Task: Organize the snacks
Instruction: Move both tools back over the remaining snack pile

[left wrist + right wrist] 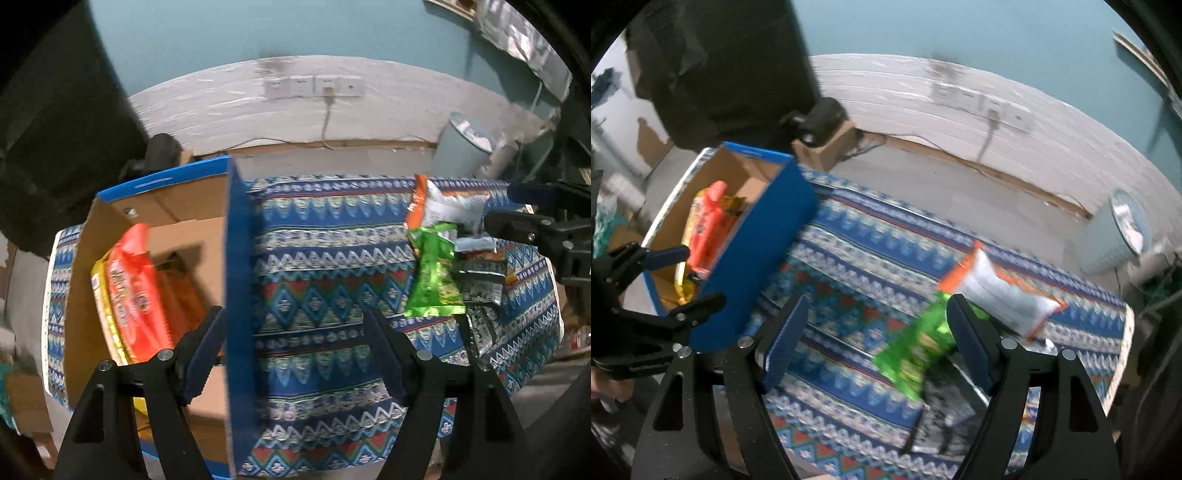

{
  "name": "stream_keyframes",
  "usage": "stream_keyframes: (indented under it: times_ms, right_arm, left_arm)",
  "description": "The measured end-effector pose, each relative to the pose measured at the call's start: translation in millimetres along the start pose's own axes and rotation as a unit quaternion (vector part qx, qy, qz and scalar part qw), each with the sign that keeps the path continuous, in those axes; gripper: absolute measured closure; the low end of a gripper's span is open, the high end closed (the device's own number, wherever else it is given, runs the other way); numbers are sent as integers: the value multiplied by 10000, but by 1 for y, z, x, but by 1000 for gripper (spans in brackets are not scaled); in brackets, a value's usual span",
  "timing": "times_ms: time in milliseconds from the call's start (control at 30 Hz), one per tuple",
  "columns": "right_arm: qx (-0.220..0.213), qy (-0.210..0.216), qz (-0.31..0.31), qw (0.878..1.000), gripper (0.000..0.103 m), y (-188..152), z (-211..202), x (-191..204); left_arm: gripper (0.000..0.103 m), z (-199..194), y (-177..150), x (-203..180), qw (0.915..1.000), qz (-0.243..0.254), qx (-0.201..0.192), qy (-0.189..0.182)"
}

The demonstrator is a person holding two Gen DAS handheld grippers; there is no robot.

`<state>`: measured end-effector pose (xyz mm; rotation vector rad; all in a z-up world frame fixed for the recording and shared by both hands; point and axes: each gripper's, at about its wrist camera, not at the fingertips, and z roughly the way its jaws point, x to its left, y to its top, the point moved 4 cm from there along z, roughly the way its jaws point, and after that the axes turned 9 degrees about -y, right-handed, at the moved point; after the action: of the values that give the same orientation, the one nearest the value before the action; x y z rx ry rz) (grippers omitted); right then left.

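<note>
A cardboard box point(229, 258) with blue outer walls stands on the left of the patterned tablecloth point(314, 258). A red-orange snack pack point(129, 291) leans inside it, against a yellow pack. My left gripper point(293, 321) is open and empty, its fingers either side of the box's right wall. A green snack bag point(916, 350), a white bag with orange edges point(1004, 299) and dark packs point(945, 417) lie on the right of the table. My right gripper point(878, 306) hangs open above the cloth, its right finger over the green bag's edge and its pads not pressing on it.
A pale grey bin point(1115, 236) stands on the floor beyond the table's right end. A small cardboard box point(827, 147) sits on the floor behind the blue box. A cable runs down from the wall sockets point(314, 86). A large dark shape fills the upper left.
</note>
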<state>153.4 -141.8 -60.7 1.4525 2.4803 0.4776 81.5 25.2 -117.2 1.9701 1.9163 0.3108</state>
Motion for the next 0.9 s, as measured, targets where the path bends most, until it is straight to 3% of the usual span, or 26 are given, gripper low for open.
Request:
stream_keyframes:
  times_ms: [467,900]
  right_arm:
    - [215,-213,647,9974,25,-45,7,-80]
    - [753,-466,1118,9898,25,-84,47,-138]
  left_arm:
    - [23,32,9,-64,9986,345,364,-183]
    - [23,90,11,-104,9951,348,827,-404]
